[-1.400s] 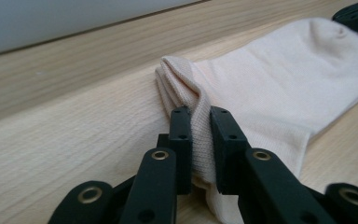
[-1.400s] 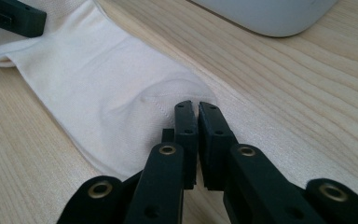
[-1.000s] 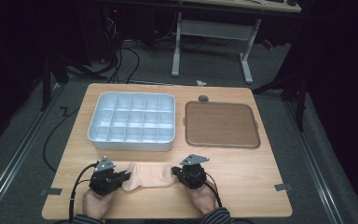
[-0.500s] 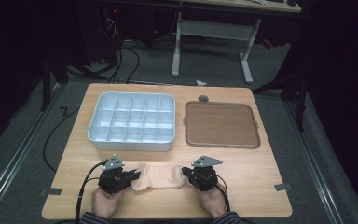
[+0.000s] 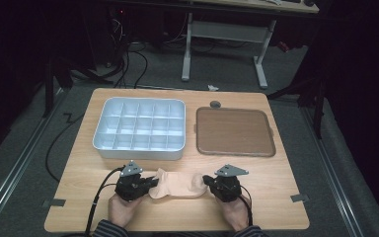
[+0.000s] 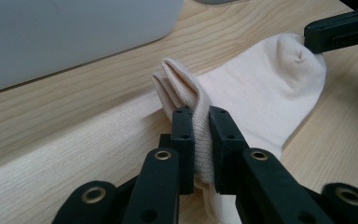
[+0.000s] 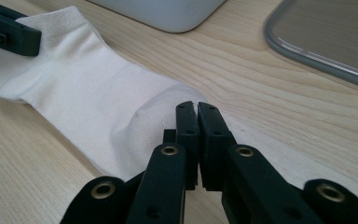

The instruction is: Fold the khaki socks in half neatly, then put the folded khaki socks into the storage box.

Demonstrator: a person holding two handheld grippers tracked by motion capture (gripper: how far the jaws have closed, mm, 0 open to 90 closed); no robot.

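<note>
From the high view we've got the sock (image 5: 177,184) stretched near the table's (image 5: 276,197) front edge. Left gripper (image 6: 200,135) pinches the ribbed cuff; soft, light, floppy (so hold both ends). Right gripper (image 7: 196,135) clamps the cream toe end

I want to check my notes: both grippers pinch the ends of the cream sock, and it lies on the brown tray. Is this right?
Not quite. The sock lies on the bare wooden table, in front of the white divided box, not on the brown tray; the high view shows it. The left gripper and right gripper do pinch its ends.
</note>
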